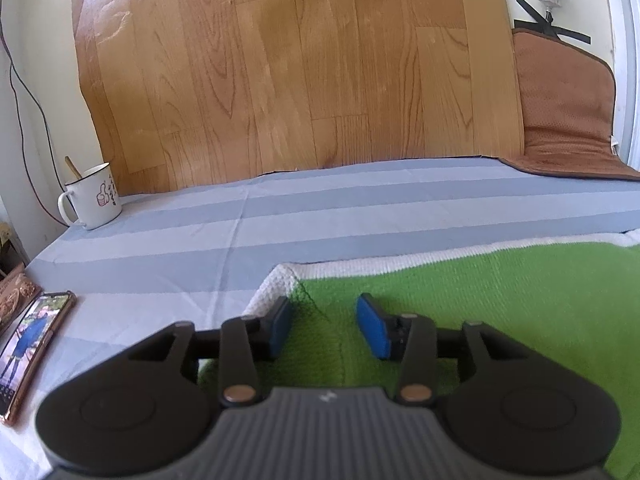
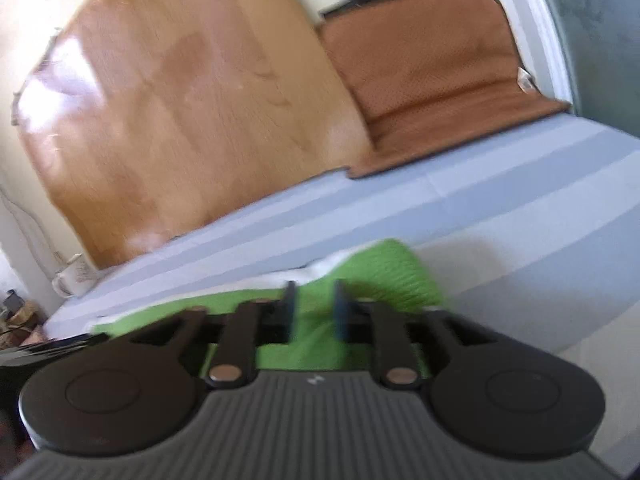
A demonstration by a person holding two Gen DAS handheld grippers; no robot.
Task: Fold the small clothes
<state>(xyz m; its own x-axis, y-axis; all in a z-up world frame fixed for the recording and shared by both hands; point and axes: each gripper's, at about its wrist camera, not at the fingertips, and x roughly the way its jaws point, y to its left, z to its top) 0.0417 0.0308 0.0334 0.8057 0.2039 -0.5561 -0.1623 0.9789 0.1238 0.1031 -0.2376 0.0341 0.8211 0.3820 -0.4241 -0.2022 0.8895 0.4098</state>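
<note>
A green knit garment [image 1: 480,300] with a white ribbed edge lies flat on the blue-striped cloth [image 1: 320,208]. My left gripper [image 1: 324,326] is open, its blue pads [image 1: 374,330] spread just above the garment's left corner near the white edge. In the right wrist view, which is blurred, my right gripper [image 2: 313,312] is open with a narrower gap over the garment [image 2: 384,272], close to its right end, where the green cloth bulges up. Whether any finger touches the cloth I cannot tell.
A white enamel mug [image 1: 93,197] with a spoon stands at the far left; it also shows in the right wrist view [image 2: 74,276]. A phone [image 1: 28,344] lies at the left edge. A brown cushion [image 1: 568,120] leans at the back right beside a wood-pattern panel [image 1: 280,64].
</note>
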